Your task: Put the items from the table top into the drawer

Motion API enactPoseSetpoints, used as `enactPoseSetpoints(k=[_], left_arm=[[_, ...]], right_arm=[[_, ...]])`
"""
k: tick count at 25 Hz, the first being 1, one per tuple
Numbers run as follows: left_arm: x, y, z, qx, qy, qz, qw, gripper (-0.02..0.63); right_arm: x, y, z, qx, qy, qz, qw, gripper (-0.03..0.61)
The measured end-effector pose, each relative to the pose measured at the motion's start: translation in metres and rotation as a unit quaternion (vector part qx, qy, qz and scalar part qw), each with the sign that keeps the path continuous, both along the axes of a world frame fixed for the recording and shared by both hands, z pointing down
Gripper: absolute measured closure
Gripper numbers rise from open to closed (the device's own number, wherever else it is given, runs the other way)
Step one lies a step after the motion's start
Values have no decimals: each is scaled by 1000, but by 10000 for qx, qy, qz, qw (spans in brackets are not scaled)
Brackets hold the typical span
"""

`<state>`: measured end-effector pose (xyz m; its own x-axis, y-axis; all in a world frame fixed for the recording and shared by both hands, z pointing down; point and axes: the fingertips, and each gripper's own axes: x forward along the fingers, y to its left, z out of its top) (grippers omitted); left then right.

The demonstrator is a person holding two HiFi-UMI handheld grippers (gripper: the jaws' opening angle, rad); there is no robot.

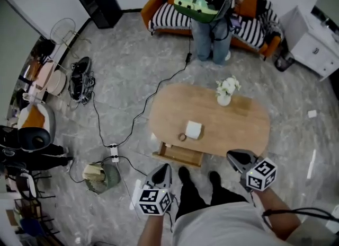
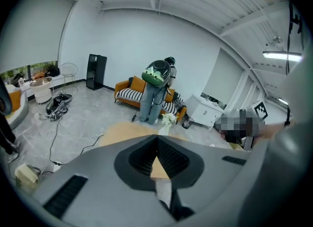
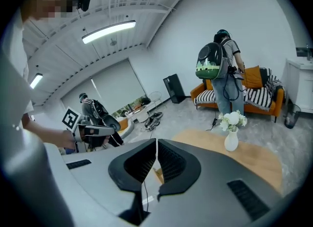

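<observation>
Ahead, white box (image 1: 194,129), apart from left hand-held gripper (image 1: 163,167)

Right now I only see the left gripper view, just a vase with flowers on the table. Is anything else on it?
Observer: Yes, the head view shows a small white box near the front edge of the table.
Operator: Anything more?
Observer: A small ring, maybe a tape roll, lies beside the box, on its left in that view.
Operator: Is the drawer open?
Observer: Yes, the drawer is pulled out below that front edge.
</observation>
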<state>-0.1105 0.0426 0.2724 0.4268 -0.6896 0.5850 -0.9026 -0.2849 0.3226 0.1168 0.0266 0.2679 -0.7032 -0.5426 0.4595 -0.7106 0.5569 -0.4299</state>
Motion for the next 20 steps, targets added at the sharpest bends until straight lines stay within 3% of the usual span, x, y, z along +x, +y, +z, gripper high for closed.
enactPoseSetpoints(k=[8,15,20], left_arm=[[-7,-22,47,-214,-203,634,9976,612],[10,-31,88,-484,-174,1259,9907,612],[13,-44,120,-599,-202,1450,9874,612]], right_arm=[[-31,-2,28,-219,88,400,9989,541],[-46,2,54,-370,36,820,9959,541],[-49,5,81,-521,44,1017,9934,541]])
